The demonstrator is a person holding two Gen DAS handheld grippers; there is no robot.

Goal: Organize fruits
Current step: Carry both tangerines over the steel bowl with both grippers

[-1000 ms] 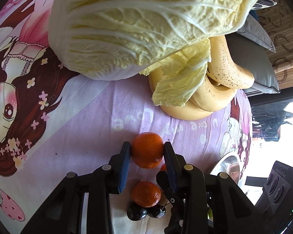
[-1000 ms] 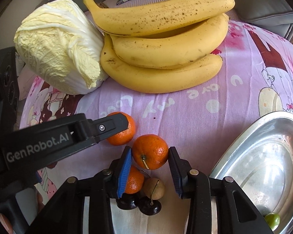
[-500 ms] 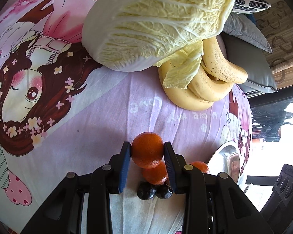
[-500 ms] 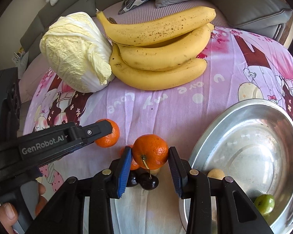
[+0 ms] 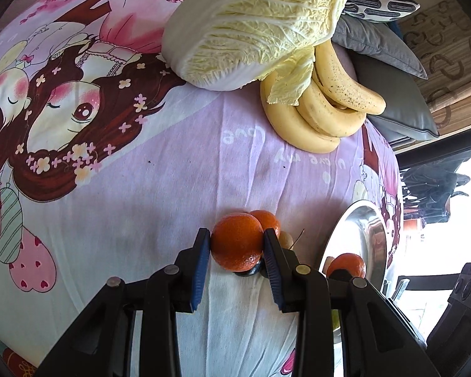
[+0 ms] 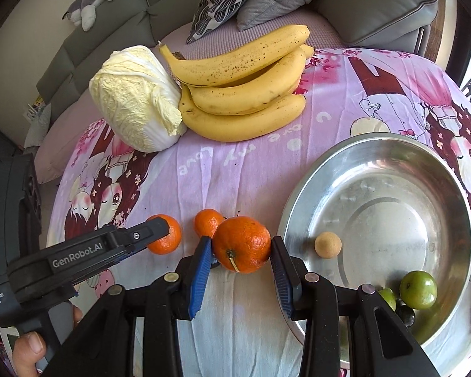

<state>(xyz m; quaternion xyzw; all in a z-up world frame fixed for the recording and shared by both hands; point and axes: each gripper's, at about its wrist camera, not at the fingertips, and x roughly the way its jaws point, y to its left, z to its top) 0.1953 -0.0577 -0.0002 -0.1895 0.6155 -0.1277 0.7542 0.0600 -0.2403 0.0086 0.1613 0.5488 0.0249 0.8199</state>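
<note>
Both grippers are loaded. The left gripper (image 5: 237, 246) has its fingers closed on a mandarin (image 5: 236, 241), pads seated on opposite sides at the widest girth. The right gripper (image 6: 240, 249) grips a second mandarin (image 6: 241, 244) the same way, stem (image 6: 232, 260) facing the camera, just beside the rim of the steel bowl (image 6: 298, 194).

Handling properties, as judged:
- Light; a moderate squeeze should suffice.
- Thin, soft skin over yielding flesh; excess force may bruise or split it.
- Round, slightly waxy; it may roll out if the pads sit off-centre.

Keep the pads across the middle, never on the stem end. A third mandarin (image 6: 206, 221) lies on the printed cloth (image 6: 251, 169) of the tabletop, between the two grippers. Take it the same way.
</note>
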